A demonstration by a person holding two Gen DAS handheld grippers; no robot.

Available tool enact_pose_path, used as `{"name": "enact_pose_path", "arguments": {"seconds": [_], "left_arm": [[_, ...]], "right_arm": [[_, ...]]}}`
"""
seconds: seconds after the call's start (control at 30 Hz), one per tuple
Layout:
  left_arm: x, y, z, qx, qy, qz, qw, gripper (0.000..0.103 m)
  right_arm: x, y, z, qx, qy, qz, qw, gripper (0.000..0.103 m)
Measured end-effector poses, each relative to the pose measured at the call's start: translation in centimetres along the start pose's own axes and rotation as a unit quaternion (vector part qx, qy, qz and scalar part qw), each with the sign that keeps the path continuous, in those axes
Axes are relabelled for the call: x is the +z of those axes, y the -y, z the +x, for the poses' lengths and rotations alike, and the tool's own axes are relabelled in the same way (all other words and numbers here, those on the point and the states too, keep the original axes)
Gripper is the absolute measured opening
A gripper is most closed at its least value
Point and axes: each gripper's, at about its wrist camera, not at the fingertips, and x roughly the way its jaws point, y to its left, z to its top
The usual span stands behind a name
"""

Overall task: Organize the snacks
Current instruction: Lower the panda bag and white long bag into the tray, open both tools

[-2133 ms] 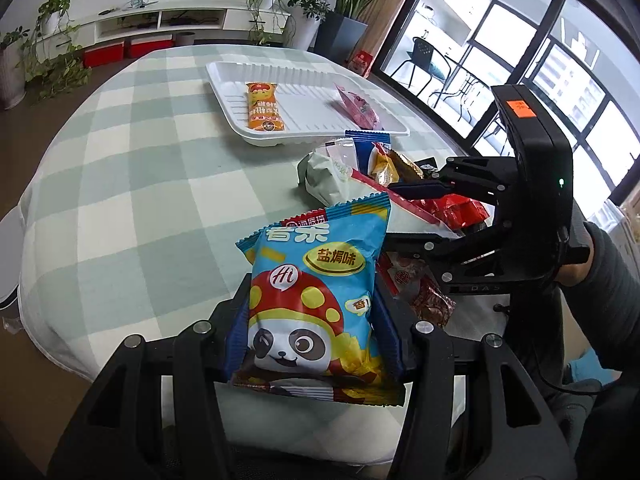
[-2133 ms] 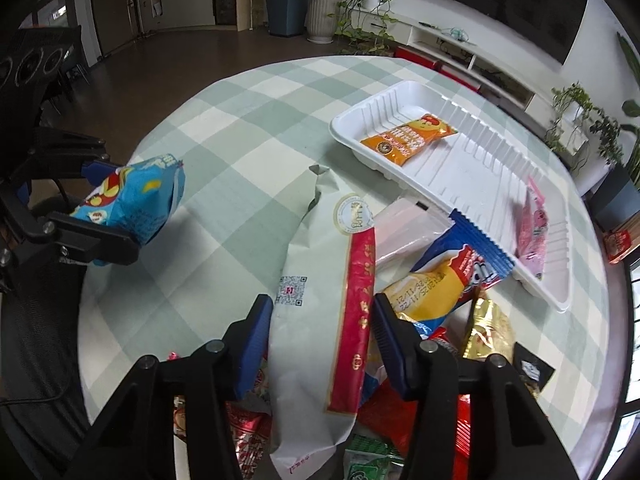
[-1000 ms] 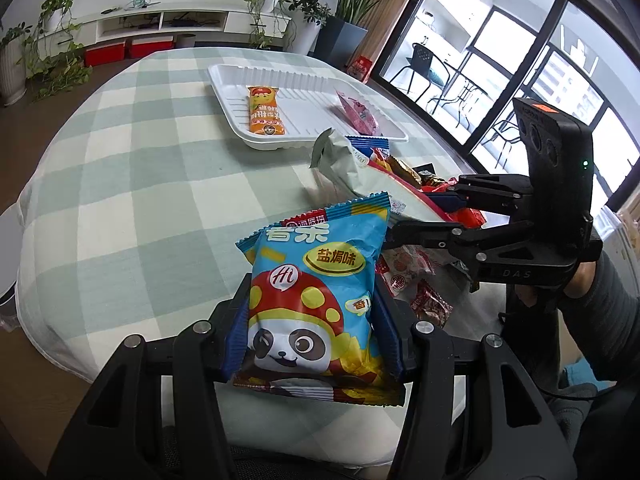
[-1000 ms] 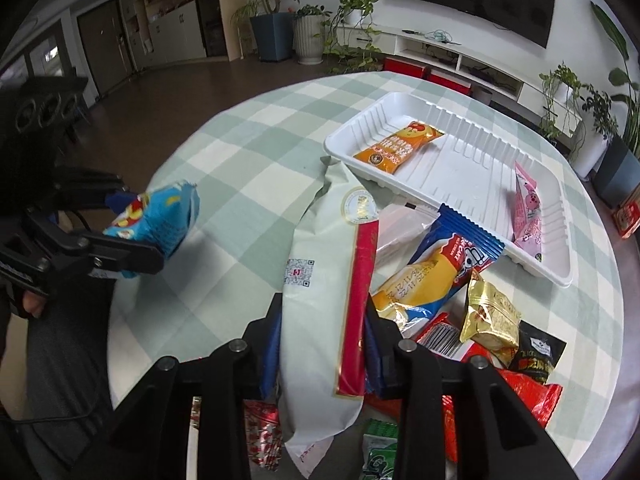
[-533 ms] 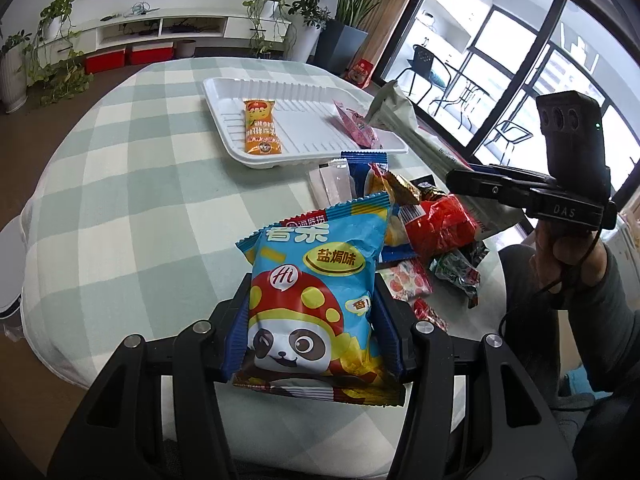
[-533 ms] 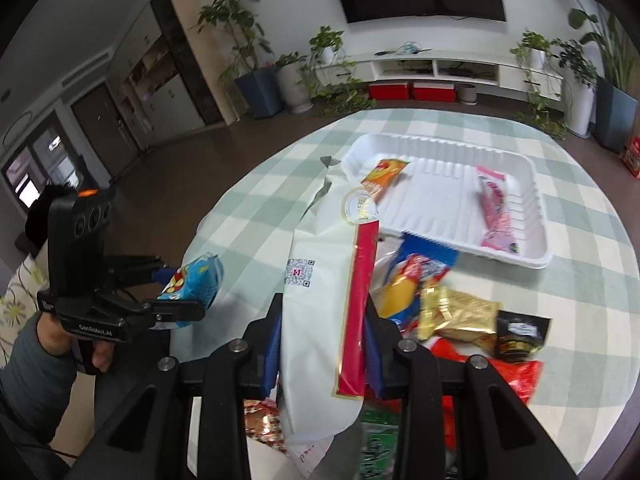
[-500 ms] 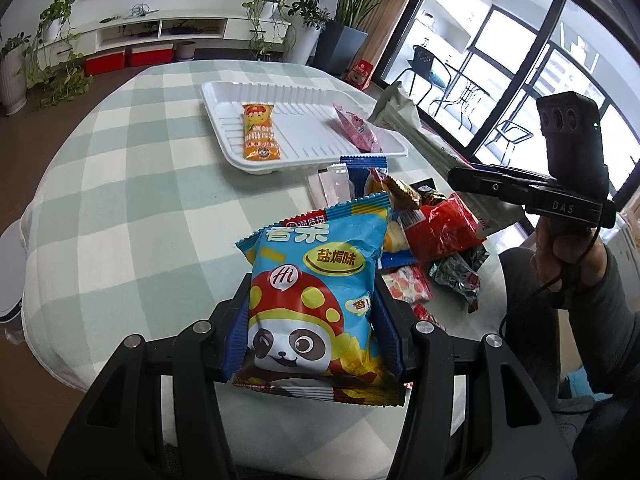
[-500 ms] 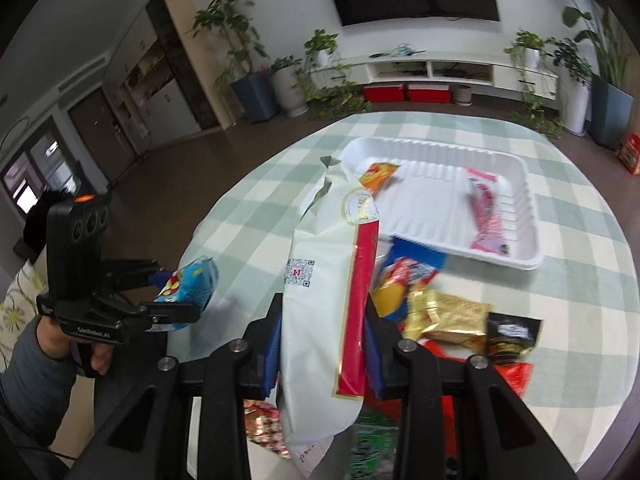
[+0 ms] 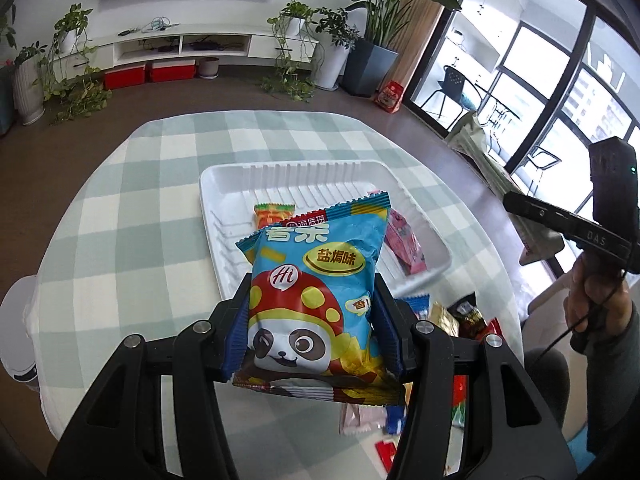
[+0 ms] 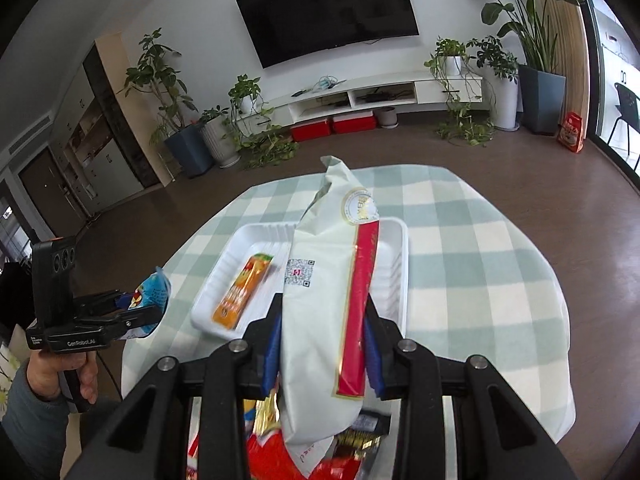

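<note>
My left gripper (image 9: 310, 322) is shut on a blue snack bag with a panda print (image 9: 316, 300), held in the air in front of the white tray (image 9: 224, 184). An orange packet (image 9: 274, 216) and a pink packet (image 9: 406, 242) lie in that tray. My right gripper (image 10: 322, 346) is shut on a long pale green bag with a red stripe (image 10: 332, 304), raised over the tray (image 10: 224, 268), where the orange packet (image 10: 242, 290) shows. In the right wrist view the left gripper (image 10: 132, 312) with its blue bag (image 10: 154, 292) hangs at the left.
A pile of loose snack packets (image 9: 460, 320) lies on the checked tablecloth (image 9: 132, 216) near the tray's near side; the same pile of packets (image 10: 276, 440) shows under my right gripper. The round table's edge (image 10: 560, 320) drops to a brown floor. A person's hand (image 9: 592, 292) holds the right gripper.
Both grippers have risen and moved toward the tray, each still holding its bag. The right gripper rolled and lifted the long bag clear of the pile.
</note>
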Motion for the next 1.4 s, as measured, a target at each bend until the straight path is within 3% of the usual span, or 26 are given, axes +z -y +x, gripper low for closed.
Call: {"name": "enact_pose_path", "arguments": {"seconds": [0.17, 0.37, 0.57, 0.93, 1.23, 1.4], "left_arm": [[3.1, 0.0, 4.3, 0.011, -0.011, -0.023, 0.9996, 0.051], [3.3, 0.2, 9.2, 0.016, -0.029, -0.033, 0.9989, 0.051], [2.6, 1.5, 12.9, 0.028, -0.048, -0.003, 0.9984, 0.051], [2.6, 2.5, 14.5, 0.063, -0.053, 0.045, 0.9956, 0.054], [1.8, 1.9, 15.3, 0.071, -0.073, 0.037, 0.9941, 0.058], [1.8, 1.9, 15.4, 0.074, -0.073, 0.036, 0.9939, 0.067]], "right_arm": [[1.6, -0.6, 4.4, 0.008, -0.026, -0.002, 1.000, 0.037], [1.8, -1.7, 9.3, 0.009, -0.061, -0.007, 0.998, 0.037], [1.4, -0.4, 12.6, 0.000, -0.091, 0.014, 0.996, 0.037], [-0.3, 0.5, 15.3, -0.028, -0.118, 0.010, 0.993, 0.038], [-0.6, 0.8, 15.7, -0.031, -0.127, 0.011, 0.991, 0.040], [-0.7, 0.6, 15.7, -0.030, -0.130, 0.012, 0.991, 0.041]]}}
